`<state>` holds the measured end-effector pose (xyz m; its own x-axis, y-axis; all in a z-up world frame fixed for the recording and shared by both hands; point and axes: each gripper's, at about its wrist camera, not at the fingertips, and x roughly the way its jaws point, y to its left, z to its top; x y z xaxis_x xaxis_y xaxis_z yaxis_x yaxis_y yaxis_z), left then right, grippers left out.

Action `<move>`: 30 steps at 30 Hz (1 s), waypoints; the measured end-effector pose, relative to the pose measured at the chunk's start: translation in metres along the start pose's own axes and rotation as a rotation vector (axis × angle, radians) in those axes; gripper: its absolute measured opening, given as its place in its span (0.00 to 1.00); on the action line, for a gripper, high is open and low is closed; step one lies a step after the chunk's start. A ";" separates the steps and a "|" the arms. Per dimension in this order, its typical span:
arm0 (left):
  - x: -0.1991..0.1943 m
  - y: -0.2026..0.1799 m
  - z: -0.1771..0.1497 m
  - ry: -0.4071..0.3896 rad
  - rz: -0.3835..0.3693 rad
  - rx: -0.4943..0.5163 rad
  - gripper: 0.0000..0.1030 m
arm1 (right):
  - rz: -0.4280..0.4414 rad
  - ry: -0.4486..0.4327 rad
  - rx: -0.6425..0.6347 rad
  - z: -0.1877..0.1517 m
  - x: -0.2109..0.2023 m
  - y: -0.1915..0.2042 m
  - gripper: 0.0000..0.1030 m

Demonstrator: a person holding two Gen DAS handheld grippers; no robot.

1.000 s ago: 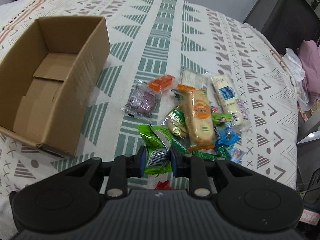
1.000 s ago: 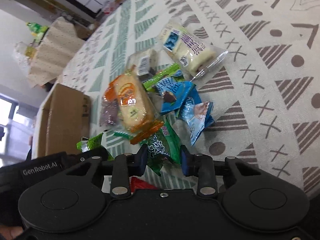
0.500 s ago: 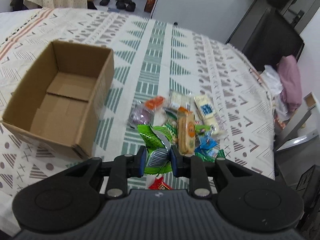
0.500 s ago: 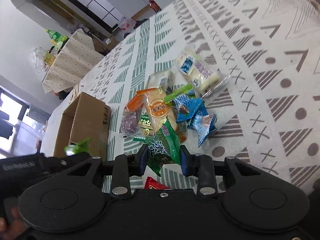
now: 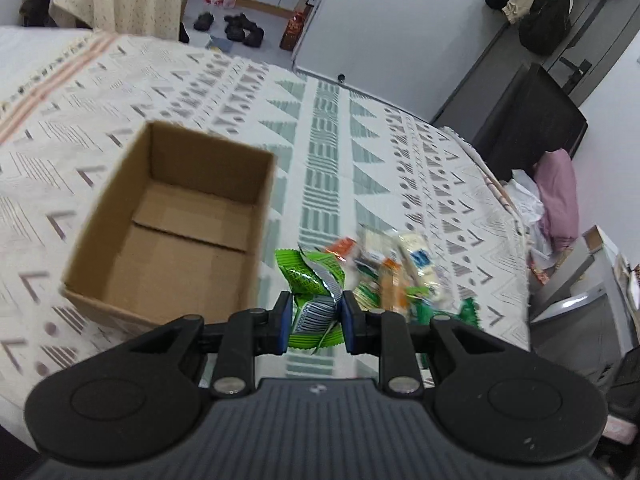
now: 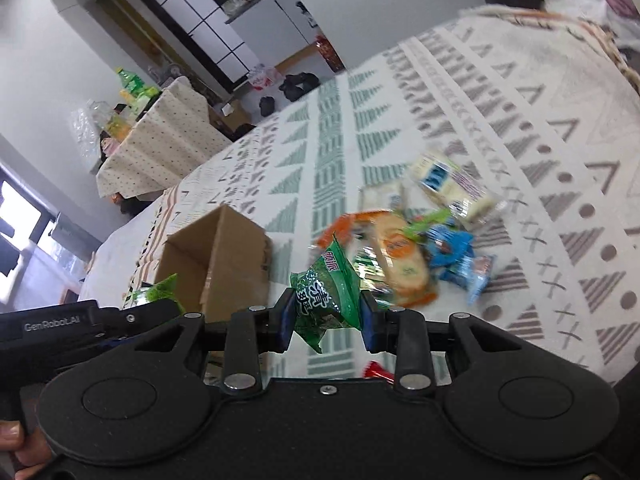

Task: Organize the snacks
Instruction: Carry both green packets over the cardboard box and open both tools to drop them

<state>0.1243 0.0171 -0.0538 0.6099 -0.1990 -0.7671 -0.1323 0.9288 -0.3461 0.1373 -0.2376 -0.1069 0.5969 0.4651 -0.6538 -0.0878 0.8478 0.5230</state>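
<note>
1. Left gripper (image 5: pixel 313 326): its fingers (image 5: pixel 283 322) pinch a bright green snack packet (image 5: pixel 314 300) by its lower half; the crumpled upper part of the packet stands up beyond the fingertips, clear of the surface (image 5: pixel 328 148).
2. Right gripper (image 6: pixel 325 322): its fingers (image 6: pixel 285 320) pinch a dark green snack packet (image 6: pixel 330 296) with white lettering; the packet's top corner rises beyond the fingertips, its bottom corner hangs below them.
3. Cardboard box (image 5: pixel 176 236): open-topped, nothing seen inside, standing on the patterned cloth beyond and to the left of the left fingers. In the right wrist view the same box lies beyond and left of the right fingers, with the left gripper in front of it.
4. Remaining snacks (image 6: pixel 416 248): a loose pile on the surface beyond and to the right of both pairs of fingers. An orange-labelled bread packet (image 6: pixel 402 260), blue wrappers (image 6: pixel 454 254) and a pale packet with a blue label (image 6: pixel 452 188) can be told apart; the rest is blurred.
5. A red wrapper (image 6: pixel 376 371) lies on the surface just below the right fingers.
6. A person's fingertips (image 6: pixel 16 444) show at the lower left edge of the right wrist view.
</note>
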 end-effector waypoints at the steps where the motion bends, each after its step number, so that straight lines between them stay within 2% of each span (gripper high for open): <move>1: -0.002 0.005 0.002 -0.008 0.005 0.002 0.23 | -0.002 -0.004 -0.004 0.000 -0.001 0.006 0.31; 17: -0.020 0.083 0.034 -0.068 -0.008 -0.091 0.23 | -0.002 -0.030 -0.107 0.001 0.016 0.089 0.31; 30: 0.011 0.135 0.068 -0.067 -0.030 -0.192 0.23 | 0.007 -0.003 -0.148 0.007 0.067 0.143 0.31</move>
<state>0.1665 0.1616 -0.0726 0.6655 -0.1990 -0.7194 -0.2553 0.8450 -0.4699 0.1705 -0.0868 -0.0720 0.5982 0.4702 -0.6489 -0.2081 0.8732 0.4408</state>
